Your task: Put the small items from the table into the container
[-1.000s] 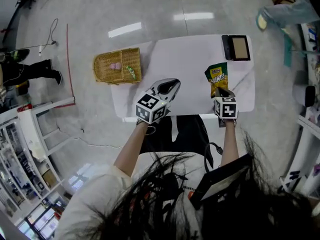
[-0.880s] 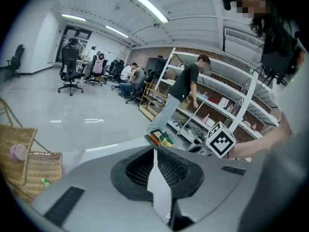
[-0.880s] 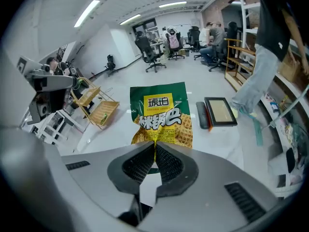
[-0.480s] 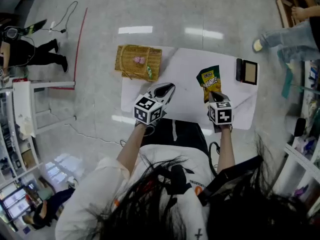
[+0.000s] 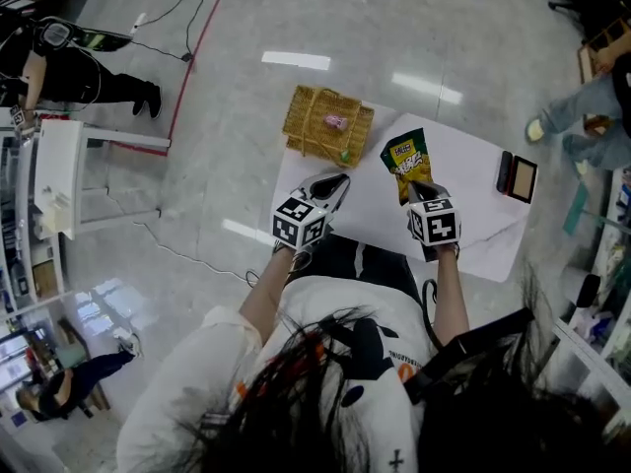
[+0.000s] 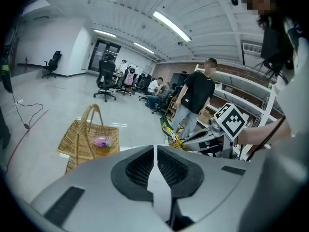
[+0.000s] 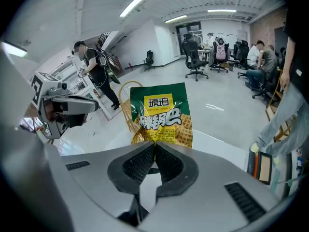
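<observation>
Above the white table point(image 5: 473, 175), one snack packet point(image 5: 405, 158) hangs clamped in the right gripper point(image 5: 413, 186), jaws tight on its lower edge. The left gripper point(image 5: 340, 179) is closed and empty. One wicker basket point(image 5: 308, 116) (one pink item point(image 5: 336, 122) and one green item point(image 5: 346, 155) inside) stands beside the table's corner.

Right gripper point(image 7: 155, 145) jaws clamped tight on bottom edge of green-and-yellow crinkly snack bag point(image 7: 162, 114), bag standing upright. Woven wicker basket point(image 7: 127, 111) just behind it. White bench point(image 7: 99, 134) below.

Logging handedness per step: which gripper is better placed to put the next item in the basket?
Right. The right gripper is shut on the snack bag, lifted off the table near the basket. The left gripper is shut and empty.
</observation>
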